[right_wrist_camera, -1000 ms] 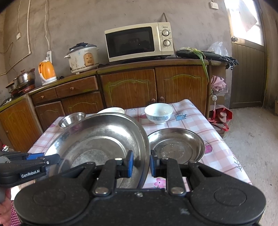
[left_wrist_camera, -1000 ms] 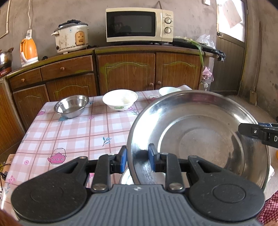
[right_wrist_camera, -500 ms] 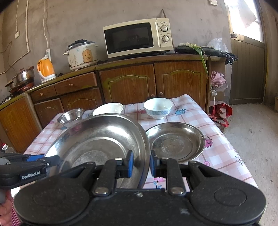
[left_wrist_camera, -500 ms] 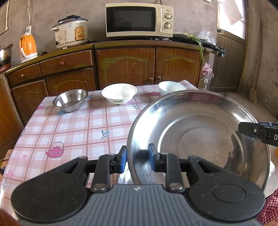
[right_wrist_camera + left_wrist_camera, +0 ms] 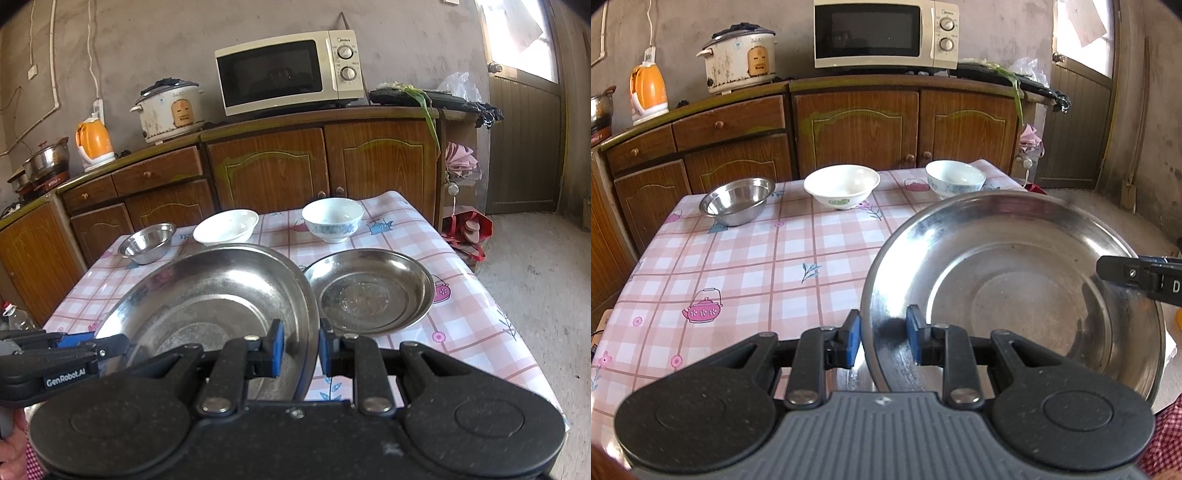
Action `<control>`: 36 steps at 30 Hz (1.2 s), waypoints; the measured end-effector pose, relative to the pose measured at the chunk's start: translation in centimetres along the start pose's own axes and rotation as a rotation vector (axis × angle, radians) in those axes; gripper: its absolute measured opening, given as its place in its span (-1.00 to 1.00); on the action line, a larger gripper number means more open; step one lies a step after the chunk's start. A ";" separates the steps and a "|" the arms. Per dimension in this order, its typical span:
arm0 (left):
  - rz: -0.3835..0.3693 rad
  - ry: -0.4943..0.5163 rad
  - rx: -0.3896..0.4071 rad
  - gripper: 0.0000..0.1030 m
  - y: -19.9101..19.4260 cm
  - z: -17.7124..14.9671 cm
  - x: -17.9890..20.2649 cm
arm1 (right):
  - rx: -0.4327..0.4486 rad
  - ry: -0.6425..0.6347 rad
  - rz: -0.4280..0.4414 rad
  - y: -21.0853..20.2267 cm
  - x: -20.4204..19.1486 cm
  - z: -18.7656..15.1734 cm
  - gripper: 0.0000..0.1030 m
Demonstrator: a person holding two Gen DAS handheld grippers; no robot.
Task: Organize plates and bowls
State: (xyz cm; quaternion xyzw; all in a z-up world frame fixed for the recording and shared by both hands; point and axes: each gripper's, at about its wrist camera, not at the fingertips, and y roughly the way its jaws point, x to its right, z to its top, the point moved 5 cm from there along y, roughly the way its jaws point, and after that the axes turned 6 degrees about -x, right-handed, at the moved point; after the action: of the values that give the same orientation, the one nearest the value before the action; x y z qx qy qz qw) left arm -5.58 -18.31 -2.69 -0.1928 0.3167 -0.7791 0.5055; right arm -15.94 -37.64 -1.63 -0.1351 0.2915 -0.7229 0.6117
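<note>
On large steel plate [image 5: 1015, 288] rim, both hand-held grippers clamped

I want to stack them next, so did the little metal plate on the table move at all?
No. The little metal plate still lies right beside the same pink teapot print on the tablecloth.

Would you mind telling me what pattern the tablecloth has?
The tablecloth is a pink-and-white check with small teapot and flower prints, clearest in the left wrist view.
</note>
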 end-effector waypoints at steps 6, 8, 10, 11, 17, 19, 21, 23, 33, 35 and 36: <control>0.001 -0.003 -0.013 -0.47 0.3 -0.3 -0.1 | -0.011 0.003 0.001 0.4 0.1 -0.4 -0.50; 0.001 -0.002 -0.016 -0.47 0.4 -0.4 0.0 | -0.014 0.004 0.000 0.5 0.1 -0.5 -0.50; 0.002 -0.002 -0.019 -0.47 0.5 -0.5 0.0 | -0.018 0.006 0.000 0.7 0.2 -0.6 -0.50; 0.003 -0.002 -0.021 -0.47 0.5 -0.6 0.0 | -0.021 0.006 -0.001 0.8 0.2 -0.7 -0.50; 0.003 -0.007 -0.037 -0.47 0.9 -0.9 0.0 | -0.033 0.006 -0.002 1.1 0.0 -1.2 -0.50; 0.004 -0.007 -0.042 -0.47 1.1 -1.0 0.0 | -0.039 0.005 -0.002 1.3 0.0 -1.3 -0.50; 0.008 -0.004 -0.047 -0.47 1.2 -1.1 0.0 | -0.048 0.005 -0.003 1.6 0.1 -1.6 -0.50; 0.012 0.000 -0.050 -0.47 1.3 -1.2 0.1 | -0.056 0.005 -0.006 1.9 0.2 -1.8 -0.50; 0.029 0.002 -0.080 -0.47 2.5 -1.8 -0.5 | -0.092 -0.003 -0.009 3.6 -0.2 -2.6 -0.50; 0.031 0.006 -0.088 -0.47 2.8 -2.0 -0.6 | -0.104 -0.006 -0.010 4.2 -0.3 -2.8 -0.50; 0.031 0.005 -0.092 -0.47 3.0 -2.1 -0.7 | -0.111 -0.006 -0.010 4.5 -0.3 -3.0 -0.50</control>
State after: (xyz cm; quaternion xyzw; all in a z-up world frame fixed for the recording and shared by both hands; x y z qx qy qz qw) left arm -4.61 -17.91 -6.23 -0.2088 0.3565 -0.7562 0.5074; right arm -13.93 -36.96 -6.59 -0.1725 0.3284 -0.7083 0.6006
